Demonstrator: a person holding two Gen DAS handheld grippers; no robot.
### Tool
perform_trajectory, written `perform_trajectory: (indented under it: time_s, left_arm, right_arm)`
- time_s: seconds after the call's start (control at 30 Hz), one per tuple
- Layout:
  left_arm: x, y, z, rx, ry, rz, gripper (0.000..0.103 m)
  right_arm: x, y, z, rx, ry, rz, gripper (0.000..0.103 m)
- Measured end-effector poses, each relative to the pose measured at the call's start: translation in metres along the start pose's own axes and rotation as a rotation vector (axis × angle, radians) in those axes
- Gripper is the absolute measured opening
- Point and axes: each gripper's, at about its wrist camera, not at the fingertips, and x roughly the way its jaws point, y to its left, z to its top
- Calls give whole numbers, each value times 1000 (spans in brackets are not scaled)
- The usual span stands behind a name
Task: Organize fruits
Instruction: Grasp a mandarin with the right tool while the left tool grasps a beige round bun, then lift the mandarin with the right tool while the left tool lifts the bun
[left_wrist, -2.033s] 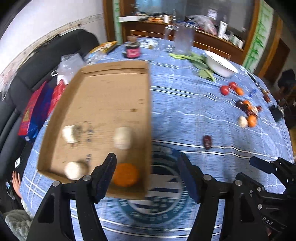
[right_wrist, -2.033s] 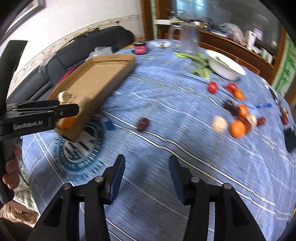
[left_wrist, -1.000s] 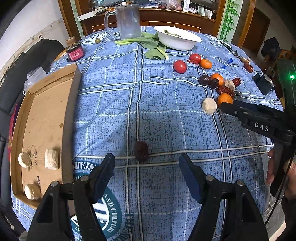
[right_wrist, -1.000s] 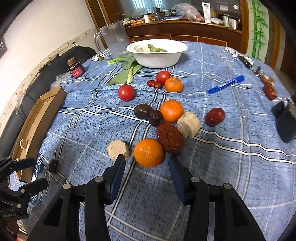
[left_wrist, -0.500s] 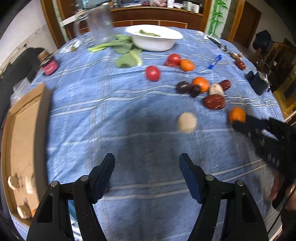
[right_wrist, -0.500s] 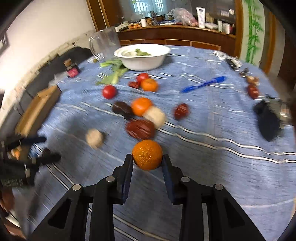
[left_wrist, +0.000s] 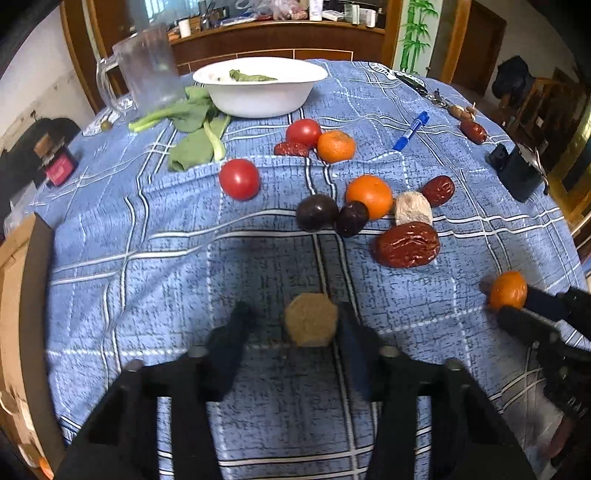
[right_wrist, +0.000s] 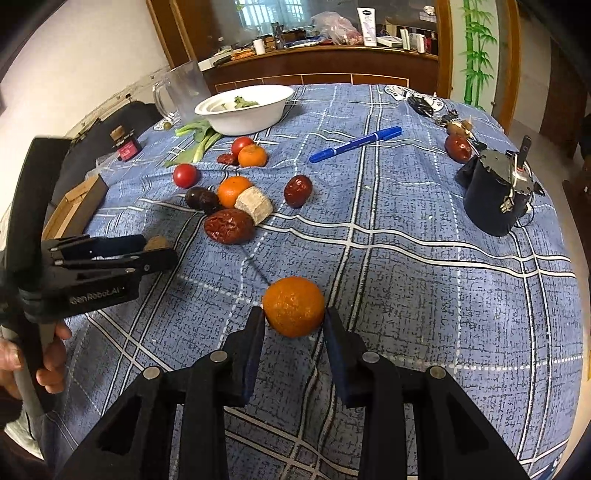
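My right gripper is shut on an orange tangerine, held just above the blue cloth; it also shows at the right of the left wrist view. My left gripper is open, its fingers around a tan round cake lying on the cloth, the right finger close to it. Beyond lie a big red date, two dark plums, a tangerine, a pale cake, tomatoes and another tangerine. The cardboard tray is at the far left.
A white bowl with greens, a clear jug, leafy greens, a blue marker, a small red jar and a dark cup stand on the table. The table's right edge is near.
My right gripper closed on the tangerine and lifted it back. My left gripper swung from the tray to the fruit pile and came down around the tan cake.
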Motion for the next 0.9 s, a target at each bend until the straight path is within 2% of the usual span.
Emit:
perform_trajectory:
  time_s: [0.03,0.1,0.27,0.67,0.9]
  left_arm:
    - [-1,3,1,-10,1,-15,27]
    - [-2,11,2,-41,9,-57,27]
    - [-13,23,-6,-53,-11,-100,27]
    - [-34,41,-28,-57,-11,-108,27]
    - [-45,41,-42,-47,-16,-147,27]
  right_arm:
    - [1,-1,1,5,4,3,34]
    - [4,-1,3,11,7,-2,35]
    - [13,3,9,-2,15,-56,35]
    - [14,7,14,-21,-6,-89,34]
    - [-12,18,-2,-6,-33,-48,34]
